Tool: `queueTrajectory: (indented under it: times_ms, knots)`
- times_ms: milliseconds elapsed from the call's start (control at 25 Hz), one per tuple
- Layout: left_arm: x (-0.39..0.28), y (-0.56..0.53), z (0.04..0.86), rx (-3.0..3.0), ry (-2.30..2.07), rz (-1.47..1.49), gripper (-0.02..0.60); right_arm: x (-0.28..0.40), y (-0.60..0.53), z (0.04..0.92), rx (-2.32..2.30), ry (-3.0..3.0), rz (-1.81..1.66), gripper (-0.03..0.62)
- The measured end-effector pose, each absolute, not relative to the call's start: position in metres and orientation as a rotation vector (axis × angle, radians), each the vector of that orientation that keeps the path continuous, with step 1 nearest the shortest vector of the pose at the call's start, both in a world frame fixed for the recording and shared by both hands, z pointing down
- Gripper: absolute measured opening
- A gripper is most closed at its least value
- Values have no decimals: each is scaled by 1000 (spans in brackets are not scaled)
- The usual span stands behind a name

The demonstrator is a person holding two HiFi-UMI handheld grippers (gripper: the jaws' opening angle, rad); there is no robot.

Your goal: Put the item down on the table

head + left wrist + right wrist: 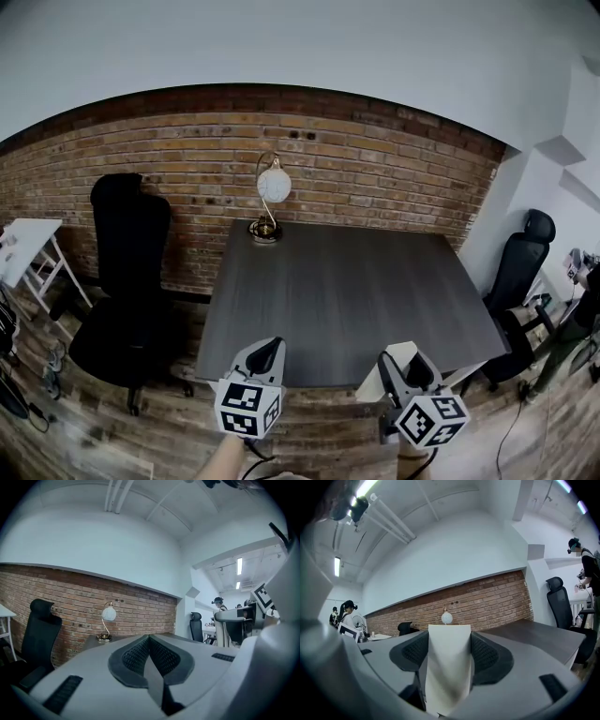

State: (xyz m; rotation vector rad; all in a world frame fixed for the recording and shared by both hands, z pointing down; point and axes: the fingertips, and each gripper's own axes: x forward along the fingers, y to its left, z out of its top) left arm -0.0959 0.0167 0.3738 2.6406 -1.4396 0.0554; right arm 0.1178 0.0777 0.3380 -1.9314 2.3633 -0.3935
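My right gripper [405,364] is shut on a flat white item [372,382], held upright just short of the near edge of the dark grey table [347,281]. In the right gripper view the white item [449,677] fills the gap between the two dark pads [487,656] and rises above them. My left gripper [268,354] hangs to the left of it, also in front of the table's near edge. In the left gripper view its jaws [149,644] meet, shut, with nothing between them.
A lamp [270,192] with a round white shade stands at the table's far left corner, against the brick wall. One black office chair [127,281] stands left of the table, another [520,272] at the right. A white side table [23,244] is far left.
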Motion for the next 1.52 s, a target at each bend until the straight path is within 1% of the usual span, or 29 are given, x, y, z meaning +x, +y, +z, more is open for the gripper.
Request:
queueTrajectory:
  times_ms: [280, 600, 1200, 1520]
  knots:
    - [-88, 4, 385, 2634, -1430, 112, 18, 124, 63, 354, -1931, 2347, -463, 296]
    - [-70, -24, 388, 2643, -1463, 149, 18, 149, 25, 361, -1905, 2323, -482, 296]
    - [-22, -131, 392, 2546, -1579, 128, 18, 206, -101, 357, -1834, 2415, -492, 296]
    - [-6, -179, 393, 2462, -1670, 114, 18, 230, -164, 357, -1768, 2489, -508, 296]
